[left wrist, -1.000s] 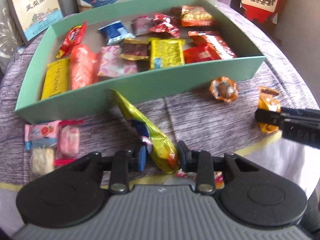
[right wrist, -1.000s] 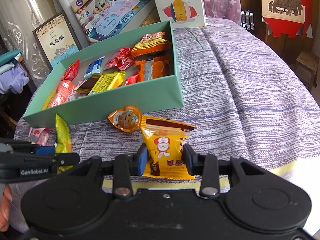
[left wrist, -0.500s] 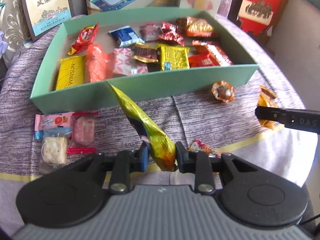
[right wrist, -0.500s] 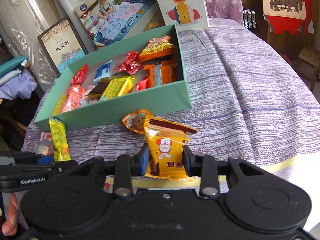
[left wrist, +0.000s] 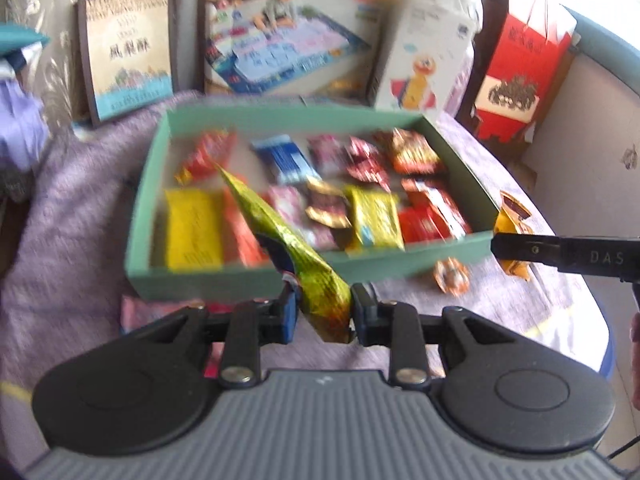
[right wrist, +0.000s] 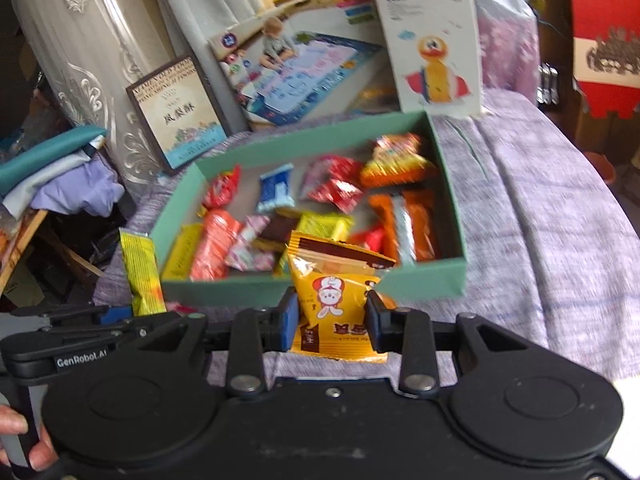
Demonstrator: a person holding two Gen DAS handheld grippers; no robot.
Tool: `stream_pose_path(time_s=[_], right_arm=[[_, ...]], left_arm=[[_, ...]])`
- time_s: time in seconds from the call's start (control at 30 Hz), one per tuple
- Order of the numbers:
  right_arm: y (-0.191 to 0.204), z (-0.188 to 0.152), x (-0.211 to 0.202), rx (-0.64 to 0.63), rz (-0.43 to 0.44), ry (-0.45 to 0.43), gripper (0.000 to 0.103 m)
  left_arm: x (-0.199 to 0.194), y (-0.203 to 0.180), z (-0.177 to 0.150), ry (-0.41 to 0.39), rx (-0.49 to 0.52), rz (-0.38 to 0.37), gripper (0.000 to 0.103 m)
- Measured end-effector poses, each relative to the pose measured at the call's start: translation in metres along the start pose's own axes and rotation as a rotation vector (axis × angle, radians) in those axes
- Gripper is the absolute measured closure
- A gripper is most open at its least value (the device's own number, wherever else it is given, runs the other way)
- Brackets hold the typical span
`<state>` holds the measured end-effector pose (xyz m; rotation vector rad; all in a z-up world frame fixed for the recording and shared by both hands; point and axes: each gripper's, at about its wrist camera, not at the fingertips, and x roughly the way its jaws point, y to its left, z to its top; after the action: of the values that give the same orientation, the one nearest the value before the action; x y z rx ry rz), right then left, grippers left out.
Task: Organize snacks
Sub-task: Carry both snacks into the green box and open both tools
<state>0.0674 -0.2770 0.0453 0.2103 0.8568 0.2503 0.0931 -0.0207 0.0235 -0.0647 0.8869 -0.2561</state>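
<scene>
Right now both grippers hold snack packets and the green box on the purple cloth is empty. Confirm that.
Not quite: the green box is not empty; the right wrist view shows many wrapped snacks in it. The left gripper and the right gripper each hold a packet, over the purple cloth.

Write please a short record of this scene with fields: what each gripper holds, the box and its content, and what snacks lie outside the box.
left gripper: shut on a long yellow-green foil snack packet, lifted in front of the box
right gripper: shut on an orange packet with a white rabbit picture
box: shallow green cardboard box on the purple cloth, open, many wrapped snacks inside
outside the box: small round orange snack on the cloth by the front wall
</scene>
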Motion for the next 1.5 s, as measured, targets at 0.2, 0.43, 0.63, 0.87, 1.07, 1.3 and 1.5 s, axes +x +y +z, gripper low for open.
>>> stream_pose_path(time_s=[0.2, 0.43, 0.63, 0.87, 1.07, 1.3, 1.5], right_arm=[[0.016, 0.049, 0.035, -0.021, 0.015, -0.002, 0.070], [0.028, 0.100, 0.101, -0.020, 0.046, 0.041, 0.070], [0.038, 0.125, 0.160, -0.028, 0.055, 0.079, 0.070], [0.038, 0.135, 0.205, -0.017, 0.082, 0.138, 0.063], [0.034, 0.135, 0.207, 0.018, 0.079, 0.106, 0.013], [0.030, 0.127, 0.180, 0.043, 0.067, 0.085, 0.000], [0.032, 0.118, 0.152, 0.038, 0.058, 0.075, 0.000]], left_arm=[[0.020, 0.026, 0.045, -0.028, 0.015, 0.027, 0.076], [0.074, 0.039, 0.092, 0.001, 0.079, 0.053, 0.076], [0.119, 0.039, 0.117, 0.045, 0.140, 0.055, 0.076], [0.162, 0.045, 0.128, 0.122, 0.169, 0.098, 0.071], [0.160, 0.060, 0.129, 0.103, 0.106, 0.135, 0.029], [0.133, 0.055, 0.126, 0.060, 0.072, 0.148, 0.007], [0.107, 0.055, 0.113, 0.041, 0.022, 0.150, 0.003]])
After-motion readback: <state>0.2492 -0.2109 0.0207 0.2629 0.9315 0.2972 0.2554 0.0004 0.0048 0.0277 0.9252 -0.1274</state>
